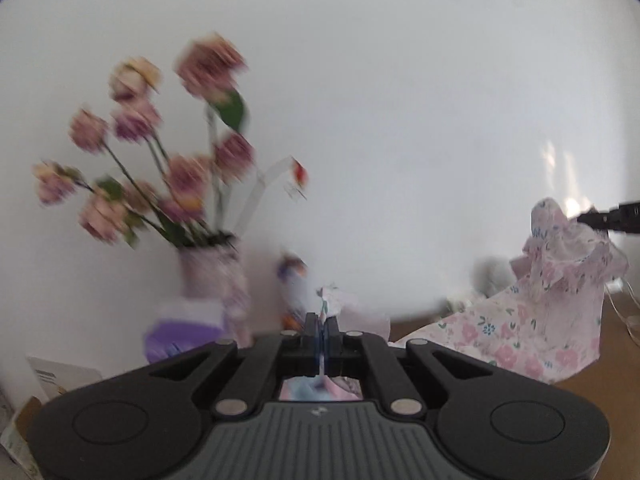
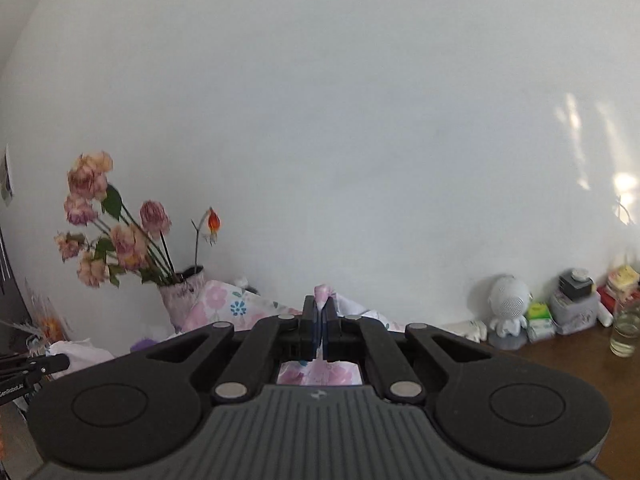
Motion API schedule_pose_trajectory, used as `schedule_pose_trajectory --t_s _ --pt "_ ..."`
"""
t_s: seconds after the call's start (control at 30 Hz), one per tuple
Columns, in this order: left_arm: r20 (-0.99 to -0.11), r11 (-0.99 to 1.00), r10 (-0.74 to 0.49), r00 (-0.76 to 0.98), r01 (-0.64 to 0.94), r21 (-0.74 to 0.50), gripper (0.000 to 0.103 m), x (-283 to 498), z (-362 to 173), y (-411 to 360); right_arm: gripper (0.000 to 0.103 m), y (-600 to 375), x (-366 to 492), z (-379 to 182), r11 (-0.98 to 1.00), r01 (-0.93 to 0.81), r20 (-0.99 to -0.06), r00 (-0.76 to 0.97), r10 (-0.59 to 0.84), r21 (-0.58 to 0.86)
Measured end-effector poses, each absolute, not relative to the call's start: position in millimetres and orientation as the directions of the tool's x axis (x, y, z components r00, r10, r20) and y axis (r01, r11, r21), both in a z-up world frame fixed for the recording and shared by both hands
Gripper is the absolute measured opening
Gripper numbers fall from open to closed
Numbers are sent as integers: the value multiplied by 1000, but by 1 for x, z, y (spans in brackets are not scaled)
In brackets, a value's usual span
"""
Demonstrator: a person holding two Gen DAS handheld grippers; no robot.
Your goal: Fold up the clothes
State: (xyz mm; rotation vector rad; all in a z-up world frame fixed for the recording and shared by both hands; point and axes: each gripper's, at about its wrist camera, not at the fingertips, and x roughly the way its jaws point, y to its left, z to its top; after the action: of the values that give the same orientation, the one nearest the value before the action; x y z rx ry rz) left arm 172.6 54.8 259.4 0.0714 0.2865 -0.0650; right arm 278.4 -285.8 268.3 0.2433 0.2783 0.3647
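Note:
A light floral garment (image 1: 532,320), pink and blue flowers on white, hangs lifted above the brown table (image 1: 616,380). My left gripper (image 1: 322,322) is shut on one edge of it, with cloth poking out between the fingers. In the left wrist view my right gripper (image 1: 592,218) pinches the garment's raised frilly part at the far right. In the right wrist view that same gripper (image 2: 320,312) is shut on a pink fold of the garment (image 2: 236,304), which spreads to the left behind the fingers. My left gripper's tip (image 2: 52,362) shows at the left edge.
A patterned vase with pink flowers (image 2: 184,292) stands by the white wall at the left, purple and white items beside it. At the right along the wall sit a white round figure (image 2: 508,308), small boxes (image 2: 572,308) and a glass (image 2: 624,330).

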Motion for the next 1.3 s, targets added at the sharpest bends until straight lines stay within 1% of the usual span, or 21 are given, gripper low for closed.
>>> schedule_pose_trajectory --t_s 0.13,0.2,0.27,0.33,0.43,0.47,0.57,0.63,0.7,0.8,0.83,0.93,0.97,1.0,1.03,1.07,1.1,1.13,1.23,1.27,1.3 --pt "-139 999 19 990 -12 51 1 164 317 75 1 -269 294 304 877 -360 -125 901 415 320" --pt "-102 998 10 995 -3 69 1 147 330 78 1 -269 295 301 871 -373 -135 892 431 318" --pt "-111 993 -39 993 51 107 1 127 324 76 1 -271 297 291 871 -379 -167 881 443 312" --pt "-167 982 -122 978 143 124 1 108 300 68 1 -275 300 263 880 -370 -246 861 445 297" --pt "-328 959 -215 920 262 107 1 93 244 54 1 -288 302 201 882 -357 -377 806 457 307" --pt "-384 952 -227 895 286 105 1 88 222 48 1 -294 302 178 884 -344 -421 784 456 316" --pt "-559 934 -278 781 356 33 1 77 150 30 1 -317 290 106 897 -286 -547 716 433 336" --pt "-651 920 -312 692 390 -26 1 70 106 17 1 -331 280 69 904 -244 -608 675 419 352" --pt "-702 906 -348 621 415 -82 1 63 73 8 2 -343 269 37 909 -202 -656 638 404 363" --pt "-737 898 -374 563 419 -136 1 62 46 1 2 -361 254 11 922 -160 -696 615 372 352" --pt "-744 896 -380 549 418 -149 1 63 40 -1 3 -364 249 6 925 -150 -705 608 365 350" --pt "-756 900 -386 529 395 -184 5 66 33 4 9 -374 237 5 937 -129 -713 617 332 325" --pt "-757 902 -389 525 386 -196 10 68 33 9 17 -377 230 8 942 -122 -708 632 316 312" --pt "-752 901 -396 526 379 -209 16 63 35 12 28 -380 224 12 947 -117 -700 648 301 299" --pt "-742 900 -407 533 374 -225 20 59 39 17 32 -383 217 18 950 -121 -685 668 292 287" --pt "-725 898 -417 548 370 -238 29 55 45 21 37 -386 210 24 952 -127 -669 686 286 278" --pt "-705 899 -420 571 365 -241 36 51 54 24 37 -386 203 30 951 -139 -654 697 293 277" --pt "-686 905 -412 600 356 -232 39 49 63 29 38 -386 197 36 949 -152 -639 708 300 277" --pt "-629 923 -377 680 331 -196 48 45 87 39 46 -377 179 48 929 -227 -602 712 363 292" --pt "-618 932 -355 702 319 -173 55 48 92 39 50 -369 175 50 922 -260 -597 704 385 287" --pt "-611 940 -331 719 306 -149 57 52 95 38 53 -360 172 51 915 -293 -598 693 403 276"
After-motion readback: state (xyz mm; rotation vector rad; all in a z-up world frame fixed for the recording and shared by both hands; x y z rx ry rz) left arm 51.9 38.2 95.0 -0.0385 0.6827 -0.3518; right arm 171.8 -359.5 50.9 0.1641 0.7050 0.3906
